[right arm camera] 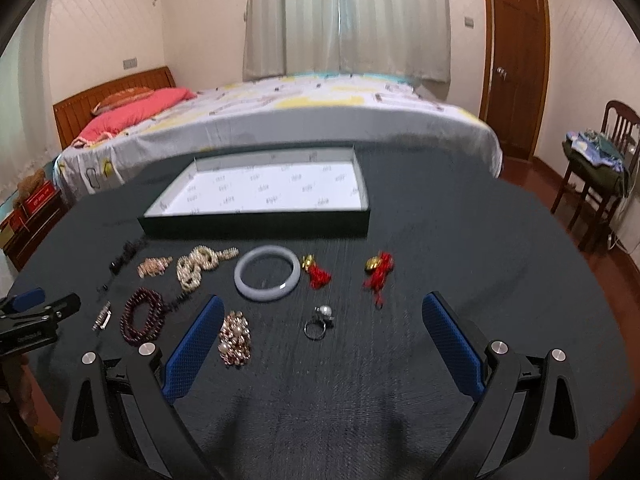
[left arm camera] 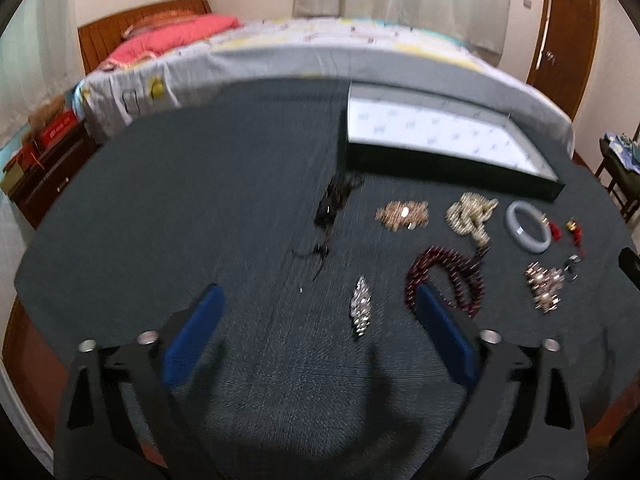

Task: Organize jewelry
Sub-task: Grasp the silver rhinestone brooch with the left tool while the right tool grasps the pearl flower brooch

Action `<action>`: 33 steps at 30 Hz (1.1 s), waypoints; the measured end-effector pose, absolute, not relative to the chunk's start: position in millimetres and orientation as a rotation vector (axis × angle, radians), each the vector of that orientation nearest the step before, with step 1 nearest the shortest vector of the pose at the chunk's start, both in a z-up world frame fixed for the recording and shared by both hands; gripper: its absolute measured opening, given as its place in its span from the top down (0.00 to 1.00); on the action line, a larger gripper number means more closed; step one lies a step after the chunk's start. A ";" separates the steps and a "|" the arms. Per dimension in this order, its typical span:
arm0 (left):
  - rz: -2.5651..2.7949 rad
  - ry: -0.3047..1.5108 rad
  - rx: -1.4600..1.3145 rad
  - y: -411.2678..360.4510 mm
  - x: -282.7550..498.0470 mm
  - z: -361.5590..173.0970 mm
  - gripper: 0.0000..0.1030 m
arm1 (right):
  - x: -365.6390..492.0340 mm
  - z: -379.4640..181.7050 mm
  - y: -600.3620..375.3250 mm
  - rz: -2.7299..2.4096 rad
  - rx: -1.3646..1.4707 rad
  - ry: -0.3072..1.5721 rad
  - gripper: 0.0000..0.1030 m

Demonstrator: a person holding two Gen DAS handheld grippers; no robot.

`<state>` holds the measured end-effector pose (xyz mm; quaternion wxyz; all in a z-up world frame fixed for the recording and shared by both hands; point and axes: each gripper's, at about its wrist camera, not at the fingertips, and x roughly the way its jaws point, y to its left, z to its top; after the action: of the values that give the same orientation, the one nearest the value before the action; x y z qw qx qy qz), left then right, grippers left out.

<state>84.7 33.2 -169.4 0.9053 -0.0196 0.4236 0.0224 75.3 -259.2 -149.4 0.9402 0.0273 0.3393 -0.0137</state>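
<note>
Both the left gripper [left arm camera: 318, 300] and right gripper [right arm camera: 324, 312] are spread wide, holding nothing. A pale grey round bangle [right arm camera: 267, 278] lies on the dark cloth table [right arm camera: 460, 248] near the shallow white-lined tray [right arm camera: 256, 227].

Loose jewelry spread on dark surface [right arm camera: 440, 240]: grey bangle [right arm camera: 267, 278], garnet bead bracelet [right arm camera: 143, 315], pearl ring [right arm camera: 320, 320], red tassels [right arm camera: 376, 274]. Shallow white-lined tray [right arm camera: 256, 224] behind, unfilled.

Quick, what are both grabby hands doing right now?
Left hand-held gripper: open, holding nothing.
Right hand-held gripper: open, holding nothing.
</note>
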 end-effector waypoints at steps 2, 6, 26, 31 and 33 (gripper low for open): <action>0.036 0.905 -0.051 34.5 90.6 -178.1 0.24 | 79.5 -157.6 -256.9 -0.014 0.055 0.715 0.07; 0.023 0.935 -0.041 31.5 94.8 -190.3 0.29 | 88.8 -170.3 -254.1 0.000 0.052 0.746 0.07; -0.058 0.927 0.035 9.6 104.4 -197.4 0.87 | 100.8 -183.9 -236.7 0.070 0.036 0.792 0.07; -0.035 0.926 0.014 17.1 105.8 -197.6 0.87 | 104.4 -186.7 -221.5 0.125 0.021 0.809 0.26; -0.032 0.927 0.009 18.6 106.1 -198.3 0.87 | 106.8 -189.8 -217.0 0.140 0.014 0.822 0.33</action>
<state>106.1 18.6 -198.3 0.8943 0.0042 0.4471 -0.0155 106.8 -217.0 -189.8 0.9144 0.0069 0.3991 0.0678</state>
